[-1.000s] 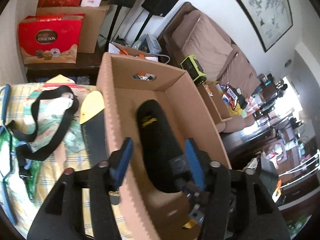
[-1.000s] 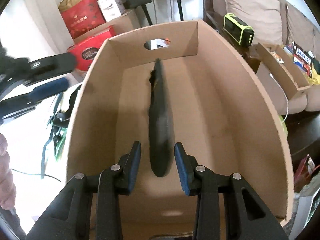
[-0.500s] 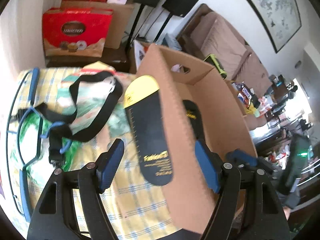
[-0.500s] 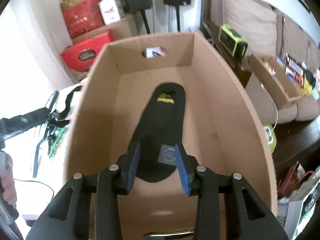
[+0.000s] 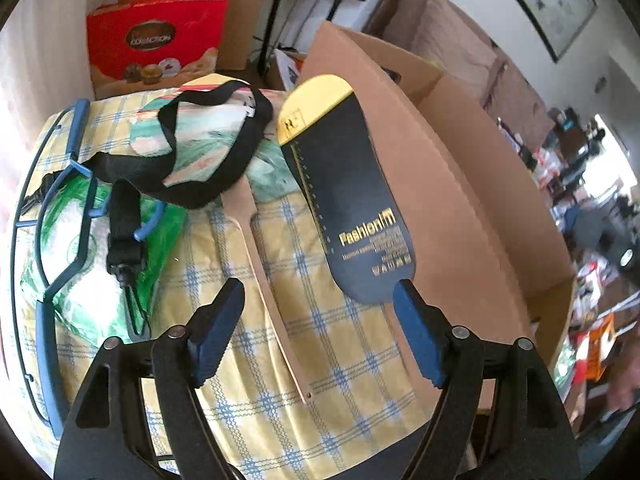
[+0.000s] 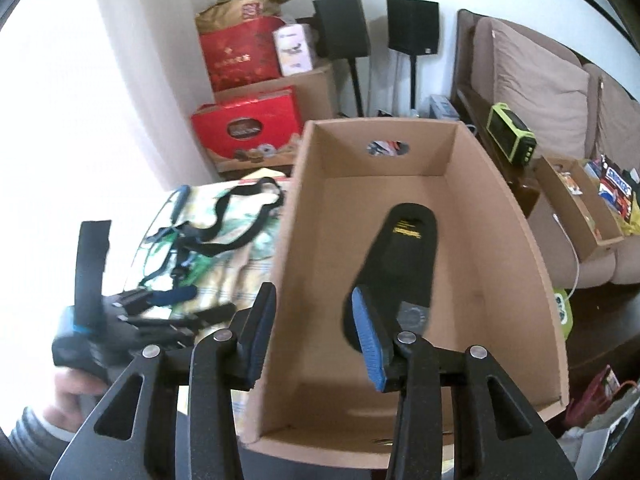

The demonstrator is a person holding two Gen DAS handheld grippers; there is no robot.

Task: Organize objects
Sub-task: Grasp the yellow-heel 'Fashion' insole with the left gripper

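Black insole point(image 6: 402, 256) lying flat inside cardboard box point(image 6: 516, 240). Second insole point(image 5: 344, 196) leaning on box's outer wall, resting on checkered counter point(image 5: 328, 364). Left tongs point(image 5: 320, 336) spreading wide, gripping nothing. Right tongs point(image 6: 316, 336) gaping, straddling box wall, empty.

Matt corrugated cardboard box point(image 6: 500, 216), woven checked tablecloth point(image 5: 340, 360) (cloth), smooth printed insole point(image 5: 352, 200).

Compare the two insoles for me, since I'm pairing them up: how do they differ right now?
The black insole lies flat inside the cardboard box; the navy insole leans against the box's outer wall, on the checked cloth. The navy one has a yellow toe; the other is all black. Both carry gold print.
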